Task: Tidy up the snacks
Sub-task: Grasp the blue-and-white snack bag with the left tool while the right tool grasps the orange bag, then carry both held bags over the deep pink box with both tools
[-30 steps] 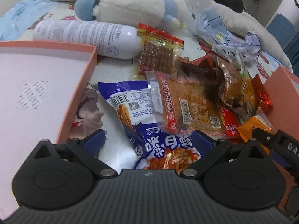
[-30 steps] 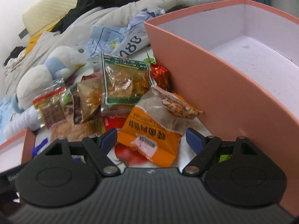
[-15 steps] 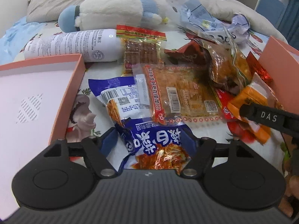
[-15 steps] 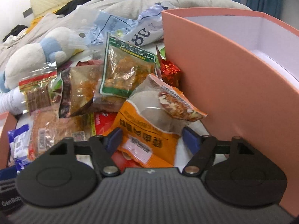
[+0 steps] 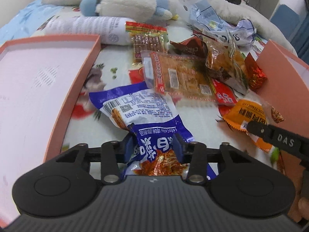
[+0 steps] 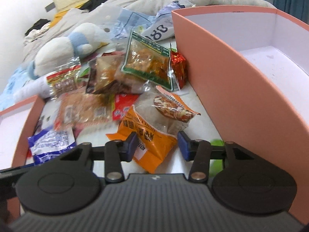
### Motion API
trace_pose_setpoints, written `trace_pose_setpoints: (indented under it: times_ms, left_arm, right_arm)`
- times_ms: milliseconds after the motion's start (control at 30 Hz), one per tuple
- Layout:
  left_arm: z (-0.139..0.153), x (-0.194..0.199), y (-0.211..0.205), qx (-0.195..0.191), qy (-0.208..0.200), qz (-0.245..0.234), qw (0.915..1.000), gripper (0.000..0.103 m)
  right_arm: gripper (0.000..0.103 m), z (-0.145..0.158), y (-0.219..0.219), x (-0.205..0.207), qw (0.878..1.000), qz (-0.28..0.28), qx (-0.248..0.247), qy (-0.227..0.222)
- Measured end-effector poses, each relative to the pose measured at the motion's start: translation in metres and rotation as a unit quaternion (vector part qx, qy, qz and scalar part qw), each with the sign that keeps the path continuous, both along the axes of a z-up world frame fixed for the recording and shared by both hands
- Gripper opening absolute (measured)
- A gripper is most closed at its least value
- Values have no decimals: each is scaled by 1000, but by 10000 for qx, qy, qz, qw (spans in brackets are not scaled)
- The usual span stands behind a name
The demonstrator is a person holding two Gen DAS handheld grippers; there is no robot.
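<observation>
Pink cardboard makes up the two biggest things here: a deep box [image 6: 241, 89] with a white inside stands at the right of the snack pile, and a shallow lid [image 5: 38, 89] lies at the left. Between them, on a flowered bedsheet [image 5: 197, 119], the snacks lie in a loose heap. Behind the heap rest a white and blue plush toy [image 5: 127, 2] and a white bottle [image 5: 90, 29] on its side.

The blue packet [image 5: 143, 116] lies nearest the lid, its near end bunched up between the blue pads of the left gripper [image 5: 153, 147]. The jaws are closing on it, and the pads touch and crease the wrapper on both sides.

The orange packet [image 6: 152, 131] lies just beside the box wall, its near end between the pads of the right gripper [image 6: 158, 145]. Those jaws are closing too; the left pad touches the wrapper, while a small gap shows at the right pad.

A small red foil sweet [image 6: 178, 67] leans against the box.
</observation>
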State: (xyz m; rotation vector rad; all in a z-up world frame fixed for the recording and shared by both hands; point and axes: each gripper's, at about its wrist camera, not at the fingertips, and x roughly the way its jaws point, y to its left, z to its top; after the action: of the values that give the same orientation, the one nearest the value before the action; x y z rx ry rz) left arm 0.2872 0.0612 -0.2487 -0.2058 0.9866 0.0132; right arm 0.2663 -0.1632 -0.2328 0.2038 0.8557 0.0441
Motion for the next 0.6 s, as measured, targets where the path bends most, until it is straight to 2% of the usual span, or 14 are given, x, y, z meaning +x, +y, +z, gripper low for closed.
trace_pose_setpoints:
  times_ms: [233, 400, 600]
  left_arm:
    - [24, -50, -3, -250, -36, 215, 9994, 40]
    - [41, -86, -10, -347, -131, 144, 9992, 37]
    - [61, -110, -21, -341, -279, -1, 9990, 32]
  right_arm:
    - [42, 16, -7, -47, 9990, 441, 64, 28]
    - [41, 25, -15, -81, 9989, 469, 49, -16]
    - [39, 45, -25, -109, 9988, 430, 75, -243]
